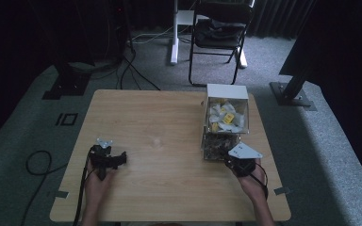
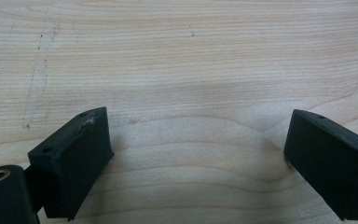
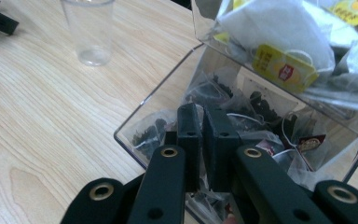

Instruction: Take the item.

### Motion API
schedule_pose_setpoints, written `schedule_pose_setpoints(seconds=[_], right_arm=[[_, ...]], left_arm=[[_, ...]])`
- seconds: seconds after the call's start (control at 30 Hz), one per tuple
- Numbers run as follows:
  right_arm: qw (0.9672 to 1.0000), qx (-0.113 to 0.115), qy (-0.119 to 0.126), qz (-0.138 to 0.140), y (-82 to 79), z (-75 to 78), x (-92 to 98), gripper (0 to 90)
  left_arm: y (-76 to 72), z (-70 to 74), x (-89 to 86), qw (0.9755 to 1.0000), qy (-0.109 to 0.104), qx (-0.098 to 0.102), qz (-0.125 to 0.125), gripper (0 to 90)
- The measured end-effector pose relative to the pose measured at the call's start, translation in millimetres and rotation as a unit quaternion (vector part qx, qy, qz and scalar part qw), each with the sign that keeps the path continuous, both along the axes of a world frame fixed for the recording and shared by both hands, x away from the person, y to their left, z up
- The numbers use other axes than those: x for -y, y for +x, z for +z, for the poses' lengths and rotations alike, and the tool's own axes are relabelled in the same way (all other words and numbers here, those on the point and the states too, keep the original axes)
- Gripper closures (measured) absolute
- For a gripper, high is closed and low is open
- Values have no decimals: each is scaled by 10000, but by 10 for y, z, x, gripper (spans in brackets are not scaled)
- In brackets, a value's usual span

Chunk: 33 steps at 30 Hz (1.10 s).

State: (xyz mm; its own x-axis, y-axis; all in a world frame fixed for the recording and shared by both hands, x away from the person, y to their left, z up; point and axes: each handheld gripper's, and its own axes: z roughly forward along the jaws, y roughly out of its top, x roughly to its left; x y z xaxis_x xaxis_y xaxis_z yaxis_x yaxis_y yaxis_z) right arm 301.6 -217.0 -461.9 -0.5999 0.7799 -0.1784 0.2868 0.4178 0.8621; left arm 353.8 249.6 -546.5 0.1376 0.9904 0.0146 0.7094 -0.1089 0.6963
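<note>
A clear two-tier bin point(image 1: 203, 141) stands at the table's right. Its upper tier point(image 3: 204, 28) holds white tea bags with yellow tags point(image 3: 285, 69). Dark tea bags point(image 3: 261, 114) fill the lower tray point(image 3: 151, 119). My right gripper point(image 3: 203, 114) reaches into the lower tray with its jaws pressed nearly together above the dark bags; nothing shows between them. In the high view the right gripper point(image 1: 238, 158) sits at the tray's near end. Over bare wood at the table's left, my left gripper point(image 2: 198, 126) point(image 1: 117, 158) is open and holds nothing.
An empty clear plastic cup point(image 3: 89, 32) stands upright on the wooden table point(image 1: 169, 183), left of the bin. The bin's white lid point(image 1: 226, 91) stands up at its far end. A black folding chair point(image 1: 219, 35) stands beyond the table.
</note>
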Motion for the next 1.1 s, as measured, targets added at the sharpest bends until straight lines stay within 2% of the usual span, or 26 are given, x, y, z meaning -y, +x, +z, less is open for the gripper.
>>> schedule_pose_setpoints(seconds=[0.57, 1.1], right_arm=[[9999, 115, 48, 102, -35, 144, -53, 862], [9996, 171, 87, 211, -52, 213, -118, 862]], left_arm=[[0, 0, 0, 10000, -1, -1, 1, 78], [0, 0, 0, 10000, -1, 1, 1, 78]])
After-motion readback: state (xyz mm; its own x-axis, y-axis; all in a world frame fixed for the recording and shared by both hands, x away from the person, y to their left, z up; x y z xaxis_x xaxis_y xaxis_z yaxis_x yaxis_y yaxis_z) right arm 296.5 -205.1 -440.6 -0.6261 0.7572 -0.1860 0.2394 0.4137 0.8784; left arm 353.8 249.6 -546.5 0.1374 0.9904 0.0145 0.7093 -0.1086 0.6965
